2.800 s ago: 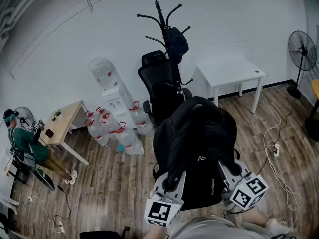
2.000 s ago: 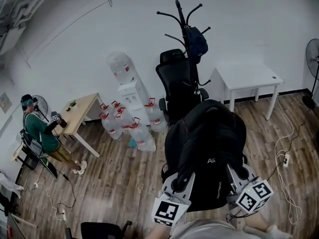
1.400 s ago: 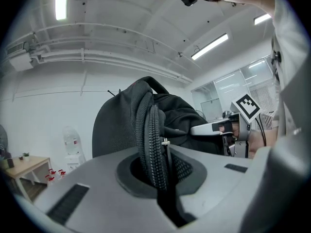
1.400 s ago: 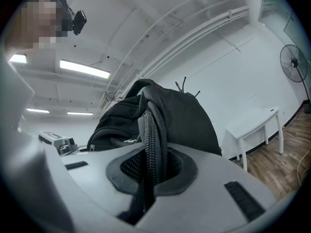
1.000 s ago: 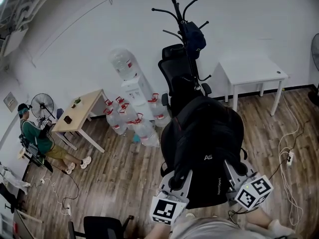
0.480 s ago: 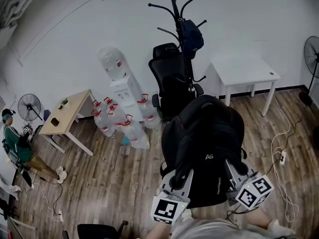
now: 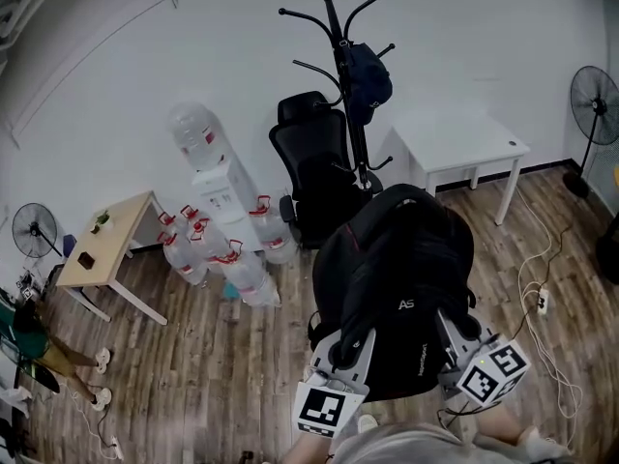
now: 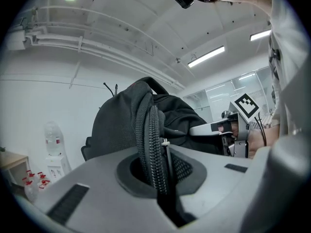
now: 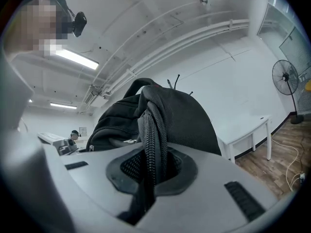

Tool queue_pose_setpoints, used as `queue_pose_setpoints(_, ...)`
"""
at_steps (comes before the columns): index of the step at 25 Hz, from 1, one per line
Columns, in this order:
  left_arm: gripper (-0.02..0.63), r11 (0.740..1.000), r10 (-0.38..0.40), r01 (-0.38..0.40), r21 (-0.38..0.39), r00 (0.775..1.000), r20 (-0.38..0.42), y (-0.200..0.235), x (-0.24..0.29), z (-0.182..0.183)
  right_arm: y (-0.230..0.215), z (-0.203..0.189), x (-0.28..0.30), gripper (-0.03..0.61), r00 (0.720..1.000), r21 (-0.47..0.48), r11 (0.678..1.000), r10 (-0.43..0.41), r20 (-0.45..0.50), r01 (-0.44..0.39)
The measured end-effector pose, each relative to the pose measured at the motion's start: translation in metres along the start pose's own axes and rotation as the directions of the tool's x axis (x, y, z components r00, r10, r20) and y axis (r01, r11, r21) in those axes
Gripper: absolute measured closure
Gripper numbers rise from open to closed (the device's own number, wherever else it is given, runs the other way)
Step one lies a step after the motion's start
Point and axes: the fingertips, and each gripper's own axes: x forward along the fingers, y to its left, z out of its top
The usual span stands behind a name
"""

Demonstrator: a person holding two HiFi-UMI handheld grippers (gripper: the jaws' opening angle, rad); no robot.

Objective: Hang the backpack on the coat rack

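- Clamping the zippered edge of the black fabric backpack (image 7: pixel 397 278) with the left gripper (image 7: pixel 340 352), its jaws pressing together on the fabric and zipper.
- Clamping the opposite zippered edge with the right gripper (image 7: pixel 462 334) in the same way, its jaws pinching the material.
- Holding the backpack up in the air between both grippers, clear of the brown wood-plank floor (image 7: pixel 222 365) and well apart from the black metal coat rack (image 7: pixel 346 95).
- Standing upright against the white wall (image 7: pixel 126 75), the coat rack carrying a small dark blue bag (image 7: pixel 368 75) on one of its hooks.
- Sitting just in front of the coat rack base: a black mesh office chair (image 7: pixel 311 162).
- Standing to the right of the rack along the wall: a white rectangular table (image 7: pixel 455 135), with a black pedestal fan (image 7: pixel 592 104) in the far right corner.
- Standing to the left of the chair: a white water dispenser (image 7: pixel 219 197), with a cluster of clear water bottles with red caps (image 7: pixel 232 259) resting on the floor beside it.
- Occupying the left side: a light wooden desk (image 7: pixel 102 245).
- Trailing across the floor at the right: white cables (image 7: pixel 540 283).
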Motion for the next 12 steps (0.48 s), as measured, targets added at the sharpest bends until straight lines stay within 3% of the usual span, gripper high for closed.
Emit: queue_pose_setpoints(12,0.589,0.998,-0.056,0.055,0.02,0.998,0.015,0.05,-0.003,-0.016,0.017,-0.016,0.047,0.546,0.999,-0.005,0.999,-0.037,0.009,0.037)
